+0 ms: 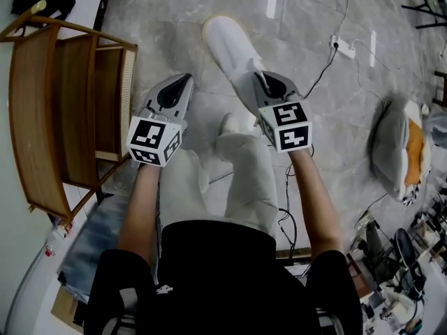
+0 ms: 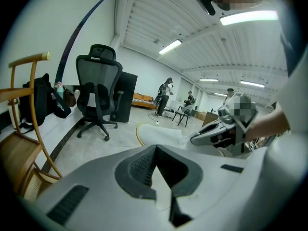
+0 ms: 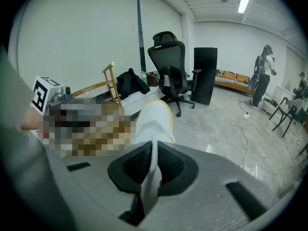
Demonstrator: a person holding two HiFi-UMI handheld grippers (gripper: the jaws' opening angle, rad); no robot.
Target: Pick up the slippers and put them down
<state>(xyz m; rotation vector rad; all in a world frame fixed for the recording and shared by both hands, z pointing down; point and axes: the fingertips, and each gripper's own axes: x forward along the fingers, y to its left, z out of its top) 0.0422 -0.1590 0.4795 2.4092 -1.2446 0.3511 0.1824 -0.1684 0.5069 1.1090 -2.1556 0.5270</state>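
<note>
- Count: one white slipper [image 1: 227, 44] is showing, two hand-held grippers, one wooden rack [image 1: 63, 103], one black office chair [image 2: 98, 88], one white power strip [image 1: 342, 46], one grey-and-orange cushion [image 1: 398, 149].
- The right hand-held gripper [image 1: 269, 82] is pinching the slipper. In the right gripper view a thin white edge of the slipper [image 3: 154, 119] is running down between the pads of that hand-held gripper [image 3: 154, 150], which are pressing on it from both sides.
- The slipper is hanging off the floor [image 1: 160, 19]. It is sticking out past the tips of the right hand-held gripper, away from the person, with a yellow rim showing along its edge.
- The left hand-held gripper [image 1: 178, 89] is sitting with its jaws pressed together at the tips. Its own view [image 2: 154, 150] is showing nothing clamped between them.
- Relative to the wooden rack: the left hand-held gripper is hovering just beside the rack's right side, and the right hand-held gripper and the slipper are lying further right of it.
- The power strip and the cushion are lying well apart from the rack, on the far right.
- In the left gripper view the slipper [image 2: 159, 136] is showing ahead and to the right.
</note>
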